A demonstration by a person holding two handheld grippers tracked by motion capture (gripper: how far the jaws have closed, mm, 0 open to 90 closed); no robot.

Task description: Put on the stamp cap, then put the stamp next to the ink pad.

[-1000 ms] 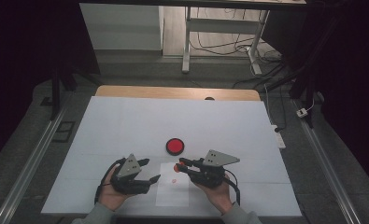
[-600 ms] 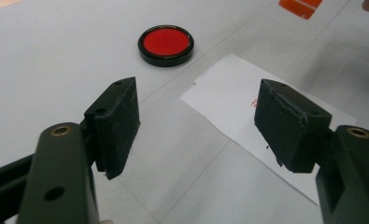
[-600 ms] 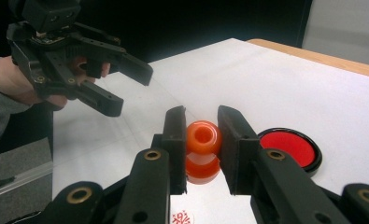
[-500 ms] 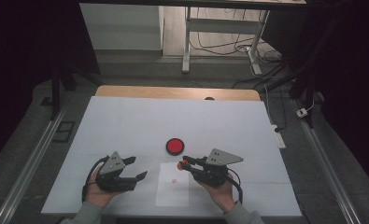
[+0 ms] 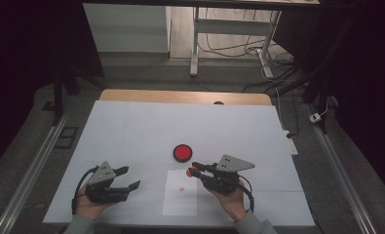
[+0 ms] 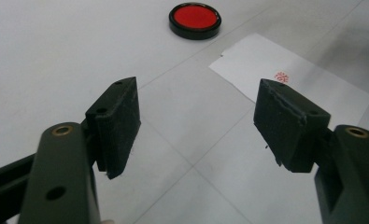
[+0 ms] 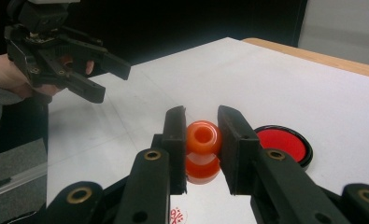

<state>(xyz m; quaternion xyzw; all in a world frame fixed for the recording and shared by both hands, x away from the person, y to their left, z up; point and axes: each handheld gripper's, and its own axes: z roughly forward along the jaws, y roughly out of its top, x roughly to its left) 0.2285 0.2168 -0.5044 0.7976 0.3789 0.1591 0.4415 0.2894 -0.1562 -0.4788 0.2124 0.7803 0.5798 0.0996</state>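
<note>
Right gripper view looks along two black jaws that pinch an orange stamp (image 7: pixel 203 148). The right gripper (image 5: pixel 196 171) is closed tight on it, squeezing its sides so it cannot slip. The stamp hangs a little above the table (image 5: pixel 131 126), over the top edge of a white sheet of paper (image 5: pixel 180 204). It looks lifted so the fresh mark does not smear. A small red stamp mark (image 5: pixel 181 189) sits near the middle of the paper.

Just past the paper is a round black ink pad (image 5: pixel 182 152). It is a shallow dish with no lid on, and it holds flat red ink. It sits close by, likely so the stamp can dip in easily.

The left gripper (image 5: pixel 129 178) is off to the left of the paper. Its jaws stand well apart with nothing between them. It rests low by the table, out of the way. It does not touch the paper.
</note>
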